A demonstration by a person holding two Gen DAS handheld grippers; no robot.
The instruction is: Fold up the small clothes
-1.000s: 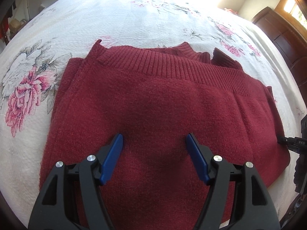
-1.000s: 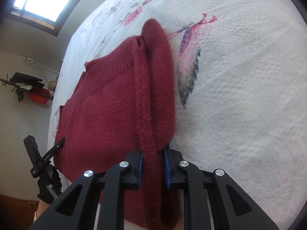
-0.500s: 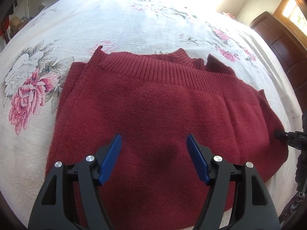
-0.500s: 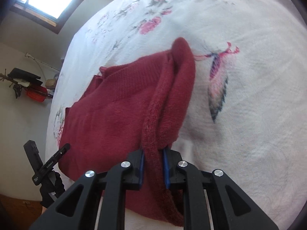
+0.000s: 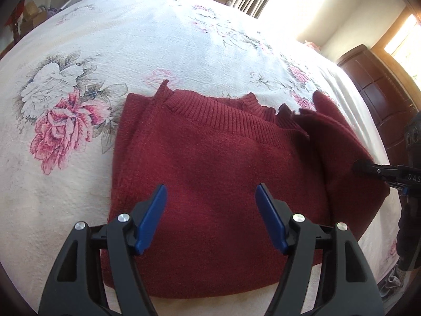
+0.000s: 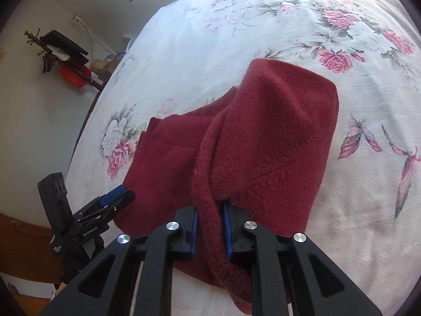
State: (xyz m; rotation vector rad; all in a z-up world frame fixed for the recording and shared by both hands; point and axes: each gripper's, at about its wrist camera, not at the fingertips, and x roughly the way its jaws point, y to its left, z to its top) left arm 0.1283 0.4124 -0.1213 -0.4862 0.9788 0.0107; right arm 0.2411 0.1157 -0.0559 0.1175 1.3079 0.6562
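Note:
A dark red knitted sweater (image 5: pixel 215 163) lies partly folded on a white floral bedspread (image 5: pixel 105 39). My left gripper (image 5: pixel 210 210) hovers open over its near middle, blue pads spread with only cloth below them. My right gripper (image 6: pixel 210 218) is shut on the sweater's (image 6: pixel 276 131) thick right edge and holds that side lifted off the bed as a raised flap. From the left wrist view, the right gripper (image 5: pixel 368 168) shows at the sweater's right edge. The left gripper (image 6: pixel 115 197) appears low on the left in the right wrist view.
Dark wooden furniture (image 5: pixel 381 87) stands beyond the bed's right side under a bright window. A coat stand with dark and red items (image 6: pixel 65 58) stands by the wall past the bed's left side. Bare bedspread (image 6: pixel 355 210) stretches to the right of the sweater.
My right gripper has lifted the sweater's right edge higher and swung it toward the left, raising a tall flap. The left gripper stays open and has drawn back slightly.

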